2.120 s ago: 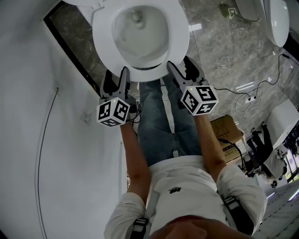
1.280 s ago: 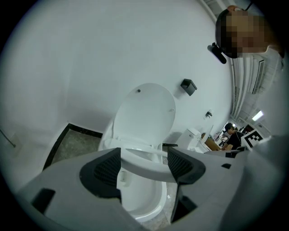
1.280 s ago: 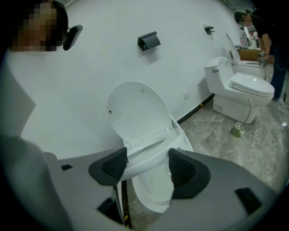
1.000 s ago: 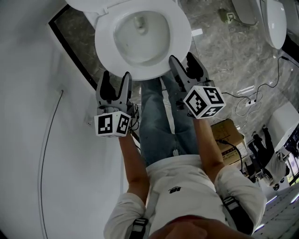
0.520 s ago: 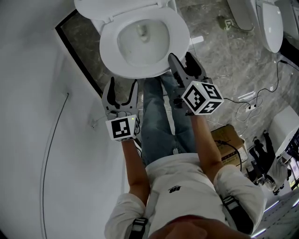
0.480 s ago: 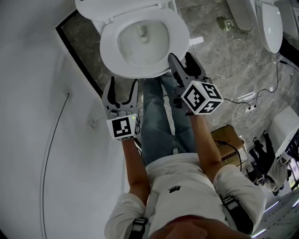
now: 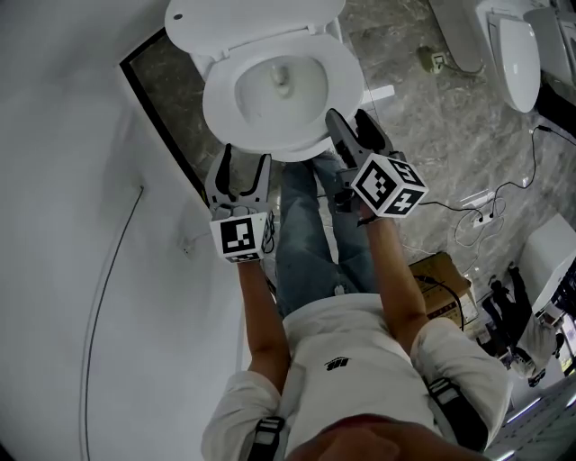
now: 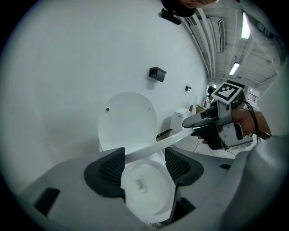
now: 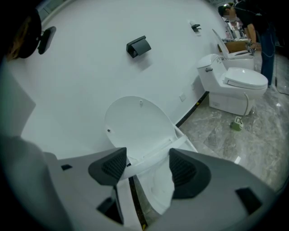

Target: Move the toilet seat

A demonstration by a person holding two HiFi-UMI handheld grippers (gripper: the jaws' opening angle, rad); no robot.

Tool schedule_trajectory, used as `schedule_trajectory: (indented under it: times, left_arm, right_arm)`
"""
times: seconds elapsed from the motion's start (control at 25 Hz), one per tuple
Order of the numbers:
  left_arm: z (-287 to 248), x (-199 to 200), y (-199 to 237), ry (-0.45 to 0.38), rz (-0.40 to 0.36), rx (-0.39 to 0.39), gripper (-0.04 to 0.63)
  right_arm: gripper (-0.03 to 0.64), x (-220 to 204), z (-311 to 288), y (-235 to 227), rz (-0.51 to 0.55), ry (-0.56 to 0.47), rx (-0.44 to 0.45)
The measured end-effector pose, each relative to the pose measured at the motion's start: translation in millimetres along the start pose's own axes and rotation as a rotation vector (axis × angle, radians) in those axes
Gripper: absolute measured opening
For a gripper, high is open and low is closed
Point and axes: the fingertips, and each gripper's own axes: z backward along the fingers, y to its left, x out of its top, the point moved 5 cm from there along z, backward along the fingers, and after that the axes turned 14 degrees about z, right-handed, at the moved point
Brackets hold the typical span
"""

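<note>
White wall (image 7: 81,180) fills the left of the head view, and grey marble floor (image 7: 423,135) spreads to the right. The toilet (image 7: 270,94) stands at the far end against the wall, with its lid (image 7: 243,22) raised upright behind the bowl. The person (image 7: 360,360), in a white shirt and blue jeans, stands at the near end facing it.

The toilet seat (image 7: 346,81) lies over the bowl as a white ring. In the left gripper view its front edge shows as a strip above the inside of the bowl. From these views I cannot tell whether it sits flat on the rim or a little off it.

The left gripper (image 7: 246,158) is at the seat's near left edge. Its jaws stand wide and are closing, and the seat's front strip lines up in the gap between them, with neither pad pressing on it. The right gripper (image 7: 349,117) is at the seat's near right edge. Its jaws are spread wide, the seat's edge crosses the gap between them, and they are not clamped on it.

A second toilet (image 7: 508,45) stands far right. A cardboard box (image 7: 441,275) sits near right by the person's leg, with cables (image 7: 486,194) on the floor beyond it. A small black fixture (image 9: 139,46) is on the wall above the lid.
</note>
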Motion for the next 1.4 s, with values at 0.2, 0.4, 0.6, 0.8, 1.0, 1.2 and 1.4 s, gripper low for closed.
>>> schedule_trajectory:
  times: [0.2, 0.4, 0.6, 0.8, 1.0, 1.2, 1.4]
  left_arm:
    - [-2.9, 3.2, 3.5, 0.0, 0.013, 0.0, 0.302]
    - [-7.2, 11.7, 5.2, -0.001, 0.027, 0.003, 0.302]
    - [-10.4, 21.3, 9.9, -0.009, 0.042, -0.003, 0.302]
    - [-14.9, 31.7, 12.6, -0.01, 0.055, -0.005, 0.301]
    - [-19.1, 40.9, 16.3, -0.014, 0.075, -0.017, 0.299]
    - [-24.6, 51.9, 20.5, -0.02, 0.085, -0.023, 0.291]
    - [-29.0, 60.7, 24.5, -0.027, 0.093, -0.026, 0.285]
  right_arm:
    - [0.299, 6.1, 1.1, 2.9, 0.045, 0.002, -0.003]
    - [0.299, 14.8, 6.4, 8.3, 0.123, 0.0, 0.031]
    - [0.299, 22.7, 11.1, 19.1, 0.226, -0.018, 0.079]
    - [0.299, 27.7, 10.3, 30.9, 0.329, -0.01, 0.129]
    - [0.299, 31.6, 6.7, 44.0, 0.424, -0.007, 0.176]
    - [0.298, 41.9, 0.3, 49.9, 0.483, -0.016, 0.191]
    - [0.298, 48.6, -4.8, 54.0, 0.538, -0.019, 0.19]
